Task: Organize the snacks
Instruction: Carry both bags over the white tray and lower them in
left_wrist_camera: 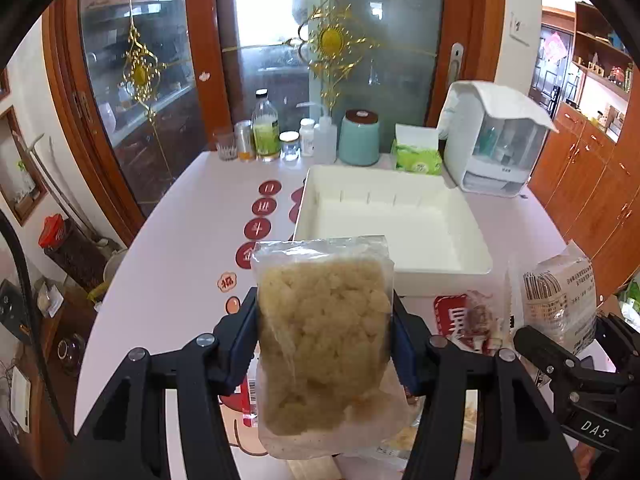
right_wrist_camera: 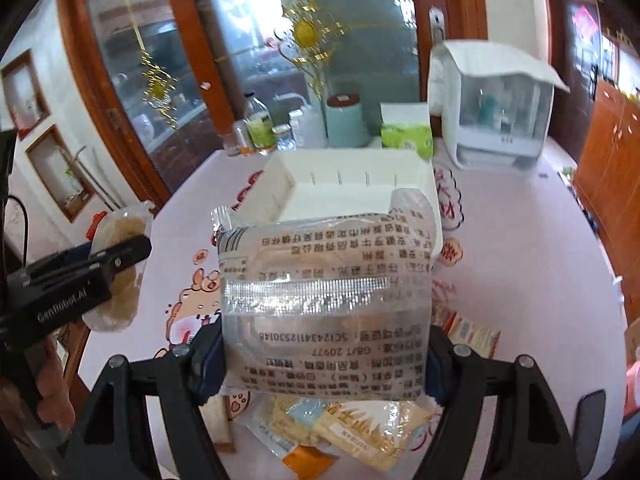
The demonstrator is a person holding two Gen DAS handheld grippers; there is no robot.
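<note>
Both tools (left_wrist_camera: 324, 344) (right_wrist_camera: 326, 360) each clamping a snack bag (left_wrist_camera: 320, 344) (right_wrist_camera: 326, 304), white bin (left_wrist_camera: 472, 248) empty.

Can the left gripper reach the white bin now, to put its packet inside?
Probably yes. The left gripper holds its packet above the table, and the white bin ahead is open-topped and looks empty, with nothing between.

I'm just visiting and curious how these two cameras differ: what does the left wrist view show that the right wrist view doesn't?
Only the left wrist view shows the clear snack packet front-on, with pale crumbly pieces inside, clamped in the left gripper, and a red-printed packet on the table.

Only the right wrist view shows the printed side of the silvery packet clamped in the right gripper, and the loose snack packets lying beneath it.

Both show the empty white bin ahead, the tissue pack and the teal jar.
</note>
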